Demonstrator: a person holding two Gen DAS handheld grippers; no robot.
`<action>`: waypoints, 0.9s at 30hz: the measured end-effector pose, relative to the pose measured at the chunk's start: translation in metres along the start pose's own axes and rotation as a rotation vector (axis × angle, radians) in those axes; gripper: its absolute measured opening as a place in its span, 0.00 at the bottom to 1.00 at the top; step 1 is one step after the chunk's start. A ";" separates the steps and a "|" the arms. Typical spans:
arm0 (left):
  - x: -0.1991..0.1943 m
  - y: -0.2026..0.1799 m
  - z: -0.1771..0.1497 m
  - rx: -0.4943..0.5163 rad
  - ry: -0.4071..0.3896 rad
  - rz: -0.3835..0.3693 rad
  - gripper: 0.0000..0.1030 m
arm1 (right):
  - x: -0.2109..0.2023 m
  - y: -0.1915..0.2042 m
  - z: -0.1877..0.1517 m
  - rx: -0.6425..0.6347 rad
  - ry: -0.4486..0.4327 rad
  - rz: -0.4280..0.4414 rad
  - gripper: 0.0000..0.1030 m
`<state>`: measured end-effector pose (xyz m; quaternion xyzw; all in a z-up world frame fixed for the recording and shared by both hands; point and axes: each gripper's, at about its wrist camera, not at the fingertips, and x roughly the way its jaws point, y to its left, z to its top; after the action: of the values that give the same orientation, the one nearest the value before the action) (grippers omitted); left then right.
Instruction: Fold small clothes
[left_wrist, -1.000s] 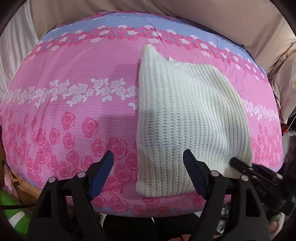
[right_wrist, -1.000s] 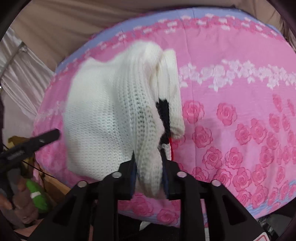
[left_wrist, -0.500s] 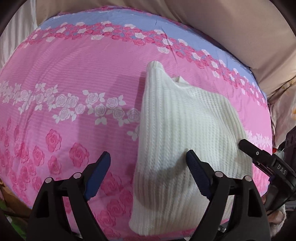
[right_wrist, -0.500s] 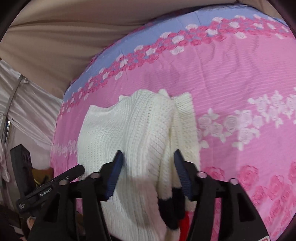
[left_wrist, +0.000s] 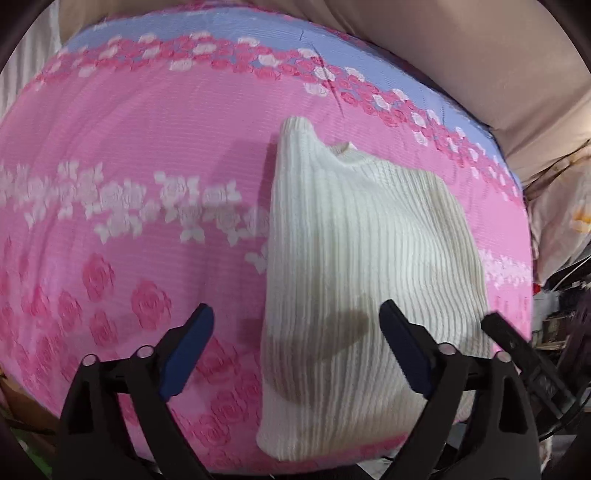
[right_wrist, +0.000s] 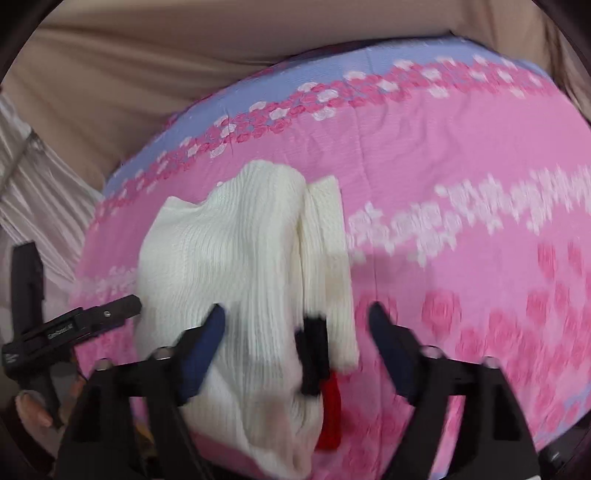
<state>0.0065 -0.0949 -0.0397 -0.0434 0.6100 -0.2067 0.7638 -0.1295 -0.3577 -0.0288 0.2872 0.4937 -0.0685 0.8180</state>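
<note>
While the folded sweater (left_wrist: 362, 273) lies on the bed (left_wrist: 147, 155), both tools hang over its near edge. Left tool (left_wrist: 295, 347) and right tool (right_wrist: 295, 339) are spread apart, holding nothing.

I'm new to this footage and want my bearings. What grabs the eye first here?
A cream knit sweater lies folded on the bright pink rose-print bedsheet, near its front edge. Black and red trim shows at its right fold. Both the left gripper and right gripper hover open over it, holding nothing.
</note>
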 end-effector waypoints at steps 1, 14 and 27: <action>0.006 0.005 -0.007 -0.025 0.033 -0.023 0.88 | 0.005 -0.008 -0.009 0.047 0.038 0.044 0.79; -0.030 0.008 0.032 0.054 -0.031 -0.114 0.37 | 0.005 0.079 -0.009 -0.097 -0.030 0.138 0.32; -0.019 0.035 -0.018 0.223 0.086 0.061 0.48 | 0.011 0.091 -0.067 -0.040 0.036 -0.016 0.45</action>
<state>-0.0047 -0.0524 -0.0383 0.0695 0.6165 -0.2514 0.7429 -0.1397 -0.2446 -0.0245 0.2680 0.5120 -0.0598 0.8139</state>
